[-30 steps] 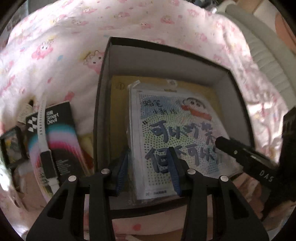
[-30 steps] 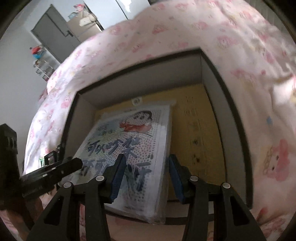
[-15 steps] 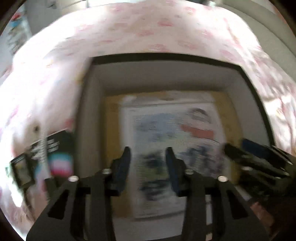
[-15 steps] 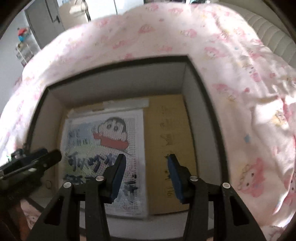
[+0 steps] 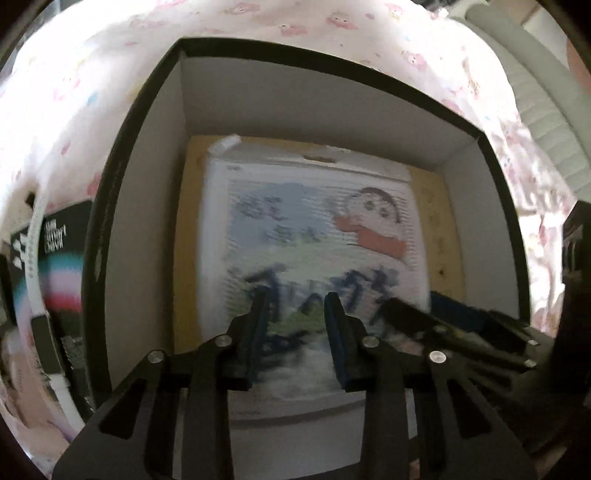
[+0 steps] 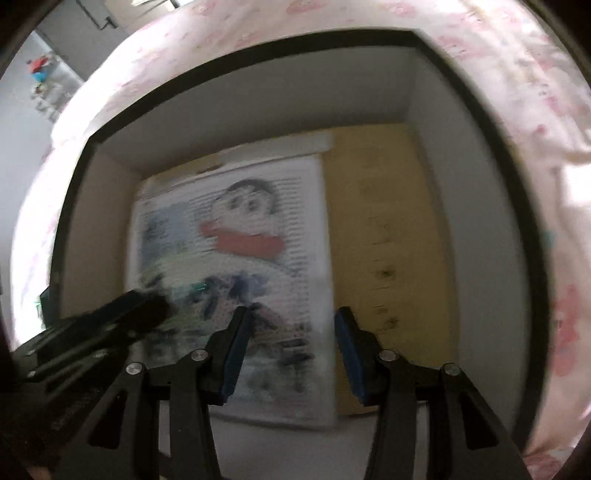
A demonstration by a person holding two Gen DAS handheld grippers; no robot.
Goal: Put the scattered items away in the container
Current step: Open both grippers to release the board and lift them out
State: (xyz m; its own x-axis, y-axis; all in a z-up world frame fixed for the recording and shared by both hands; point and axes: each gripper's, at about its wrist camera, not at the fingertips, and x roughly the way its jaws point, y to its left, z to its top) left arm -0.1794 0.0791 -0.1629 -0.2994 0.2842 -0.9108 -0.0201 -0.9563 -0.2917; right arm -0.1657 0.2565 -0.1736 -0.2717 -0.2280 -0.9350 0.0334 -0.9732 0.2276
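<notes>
A black box (image 5: 140,122) with grey inner walls sits on the pink bedspread; the same box (image 6: 476,110) fills the right wrist view. Flat on its bottom lies a cartoon-print packet (image 5: 317,236), seen again as the packet (image 6: 236,236), on top of a yellow sheet (image 6: 384,229). My left gripper (image 5: 295,314) hovers over the packet's near half, its jaws closing with nothing between them. My right gripper (image 6: 291,319) hangs over the packet's right edge, jaws opening a little and empty. Each gripper shows in the other's view: the right gripper (image 5: 454,325), the left gripper (image 6: 122,310).
Left of the box on the bedspread lies a black "Smart Devil" carton (image 5: 62,280) with a white watch strap (image 5: 33,240) across it. A grey ribbed cushion (image 5: 546,110) is at the far right. A grey door (image 6: 85,33) stands in the background.
Both grippers have sunk closer to the box's inside. The left jaws have narrowed. The packet, earlier with its near edge up at the front rim, now lies flat on the bottom.
</notes>
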